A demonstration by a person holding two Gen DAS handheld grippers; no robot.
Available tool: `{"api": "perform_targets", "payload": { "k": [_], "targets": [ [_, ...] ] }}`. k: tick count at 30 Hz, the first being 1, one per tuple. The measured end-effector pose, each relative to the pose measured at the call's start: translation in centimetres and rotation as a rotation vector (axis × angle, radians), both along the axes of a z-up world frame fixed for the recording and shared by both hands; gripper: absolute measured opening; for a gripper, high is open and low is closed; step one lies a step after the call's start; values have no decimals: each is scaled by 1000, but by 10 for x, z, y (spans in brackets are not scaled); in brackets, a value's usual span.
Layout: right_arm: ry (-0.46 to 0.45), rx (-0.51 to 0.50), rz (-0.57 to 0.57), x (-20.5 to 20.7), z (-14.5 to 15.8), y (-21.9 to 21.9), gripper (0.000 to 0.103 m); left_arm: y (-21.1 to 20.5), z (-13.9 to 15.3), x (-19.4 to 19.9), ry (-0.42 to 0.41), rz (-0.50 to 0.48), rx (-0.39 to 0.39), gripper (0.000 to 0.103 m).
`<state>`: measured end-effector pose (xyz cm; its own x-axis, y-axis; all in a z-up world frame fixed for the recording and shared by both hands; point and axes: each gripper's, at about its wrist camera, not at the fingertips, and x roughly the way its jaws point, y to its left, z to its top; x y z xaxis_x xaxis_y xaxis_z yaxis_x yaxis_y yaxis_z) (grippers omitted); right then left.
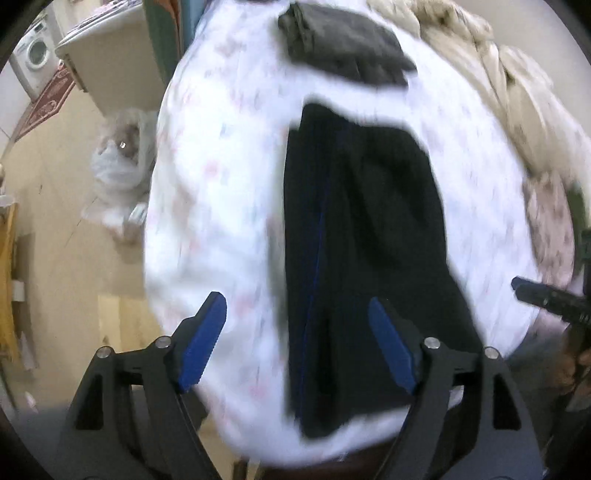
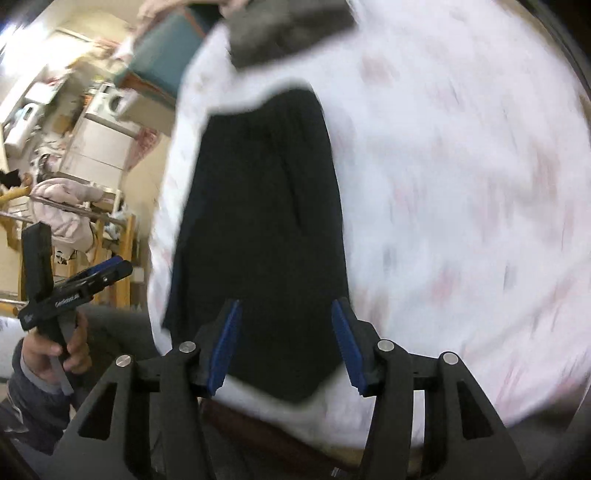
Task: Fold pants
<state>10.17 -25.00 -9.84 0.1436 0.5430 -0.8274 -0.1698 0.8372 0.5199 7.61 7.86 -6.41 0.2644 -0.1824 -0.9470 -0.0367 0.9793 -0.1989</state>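
Observation:
Black pants [image 1: 362, 251] with a blue side stripe lie lengthwise on a white bed [image 1: 221, 206], legs laid together. They also show in the right wrist view [image 2: 266, 229]. My left gripper [image 1: 297, 314] is open above the near end of the pants, holding nothing. It also shows in the right wrist view [image 2: 110, 269], held in a hand at the left, off the bed. My right gripper [image 2: 286, 325] is open above the near end of the pants, holding nothing. Its tip shows in the left wrist view [image 1: 532, 291]. Both views are motion-blurred.
A folded grey garment [image 1: 343, 44] lies at the far end of the bed, also in the right wrist view [image 2: 284, 26]. A beige quilt [image 1: 480, 55] is bunched at the back right. A plastic bag [image 1: 118, 155], cabinet and washing machine [image 1: 37, 55] stand left of the bed.

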Motion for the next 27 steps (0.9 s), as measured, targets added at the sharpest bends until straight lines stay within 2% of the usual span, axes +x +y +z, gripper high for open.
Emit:
{"api": "perform_targets", "payload": {
  "k": [1,3,5,6,9,11,13,15,16,18,19,20,21,24,27],
  "targets": [
    [-16,5,14,13,2,1,53,1,-3,24,-8,-5,-27,77],
    [-49,14,20,55,3,10,53,7,-16,66,-33,3,-22,77],
    [-53,35,23,95,-6,18,53,14,-36,103,6,31,4,77],
    [-53,35,24,110,-13,25,53,15,-48,120,22,21,-16,77],
    [-18,34,59,152,-41,51,53,14,-77,154,42,26,25,76],
    [-10,5,79,168,-59,56,53,16,-96,167,83,32,-28,75],
    [3,4,89,180,-76,61,53,10,-110,178,105,-10,-67,68],
    [23,7,101,191,-87,62,52,-3,-116,181,119,-83,-46,54],
    [34,8,110,196,-93,62,50,-10,-117,184,117,-126,-39,35],
    [38,16,143,202,-100,65,33,-18,-115,188,117,-184,-23,20],
    [22,15,160,203,-98,66,29,-20,-113,188,123,-193,-31,11],
    [6,27,174,206,-96,65,20,-22,-109,192,125,-206,-28,10],
    [-11,29,186,209,-92,65,17,-23,-104,194,119,-216,-27,9],
    [-92,-4,224,224,-71,69,15,-27,-81,211,45,-252,-8,8],
    [-201,-5,193,242,-36,62,15,-26,-46,235,-76,-216,-11,8]
  ]
}}
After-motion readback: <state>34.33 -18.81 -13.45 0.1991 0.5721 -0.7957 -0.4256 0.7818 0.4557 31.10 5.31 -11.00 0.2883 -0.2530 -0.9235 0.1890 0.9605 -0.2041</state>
